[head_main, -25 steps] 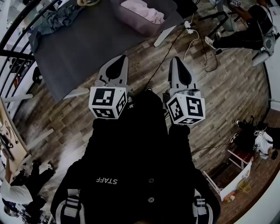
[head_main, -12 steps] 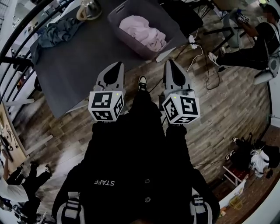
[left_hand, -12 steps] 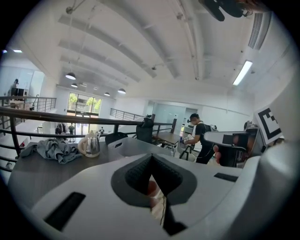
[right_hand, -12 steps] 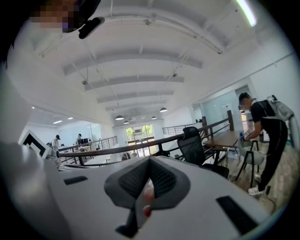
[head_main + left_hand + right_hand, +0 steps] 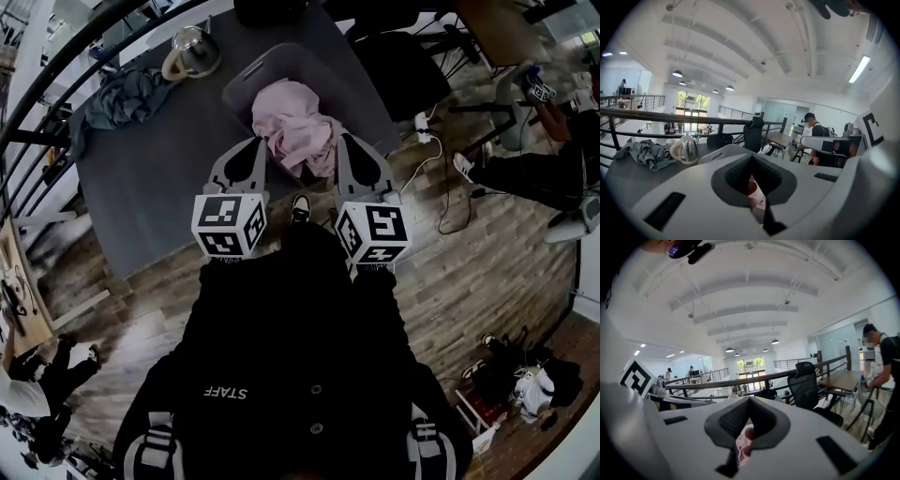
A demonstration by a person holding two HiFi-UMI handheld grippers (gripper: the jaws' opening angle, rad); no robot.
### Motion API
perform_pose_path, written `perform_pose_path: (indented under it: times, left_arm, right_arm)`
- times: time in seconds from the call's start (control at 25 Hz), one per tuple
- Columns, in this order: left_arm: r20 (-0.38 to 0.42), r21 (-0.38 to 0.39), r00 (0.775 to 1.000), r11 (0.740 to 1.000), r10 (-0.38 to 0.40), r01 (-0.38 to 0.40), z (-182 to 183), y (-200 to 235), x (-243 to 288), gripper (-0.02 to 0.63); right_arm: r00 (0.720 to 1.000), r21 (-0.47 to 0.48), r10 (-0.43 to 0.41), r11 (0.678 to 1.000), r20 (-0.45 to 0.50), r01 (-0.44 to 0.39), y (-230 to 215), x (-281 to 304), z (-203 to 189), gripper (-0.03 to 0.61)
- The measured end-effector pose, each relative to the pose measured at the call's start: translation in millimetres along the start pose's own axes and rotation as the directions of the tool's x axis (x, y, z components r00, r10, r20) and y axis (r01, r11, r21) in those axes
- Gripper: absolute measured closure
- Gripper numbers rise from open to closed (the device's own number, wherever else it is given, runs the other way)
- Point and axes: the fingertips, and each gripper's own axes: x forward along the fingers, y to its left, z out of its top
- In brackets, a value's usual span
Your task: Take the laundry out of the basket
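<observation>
Head view: pink laundry [image 5: 298,136], crumpled and heaped, lies in a grey basket [image 5: 242,86] and spills toward its near rim. The basket stands on a dark grey table [image 5: 159,178], near the front edge. The left gripper [image 5: 253,145] and right gripper [image 5: 347,142] flank the heap at the basket's near side. In each gripper view the jaws meet at the tips and grip nothing; pink cloth shows only through the gap behind them. Farther back on the table are a steel kettle [image 5: 192,52] and a rumpled grey-blue cloth [image 5: 127,94]. Wood-plank floor [image 5: 450,272], black railing [image 5: 37,94], office chair [image 5: 398,66].
</observation>
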Motion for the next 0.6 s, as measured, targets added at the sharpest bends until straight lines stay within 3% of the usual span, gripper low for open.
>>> perform_pose_path:
  times: [0.4,0.6]
  left_arm:
    - [-0.115,-0.06,0.992,0.996,0.06,-0.067,-13,33,62,0.614]
    - [-0.181,-0.072,0.982,0.995,0.055,-0.069,-27,57,81,0.614]
  right_arm:
    - [0.977,0.02,0.11,0.994,-0.183,-0.108,-7,90,-31,0.565]
    - [0.955,0.024,0.117,0.993,-0.273,-0.115,1,119,-56,0.565]
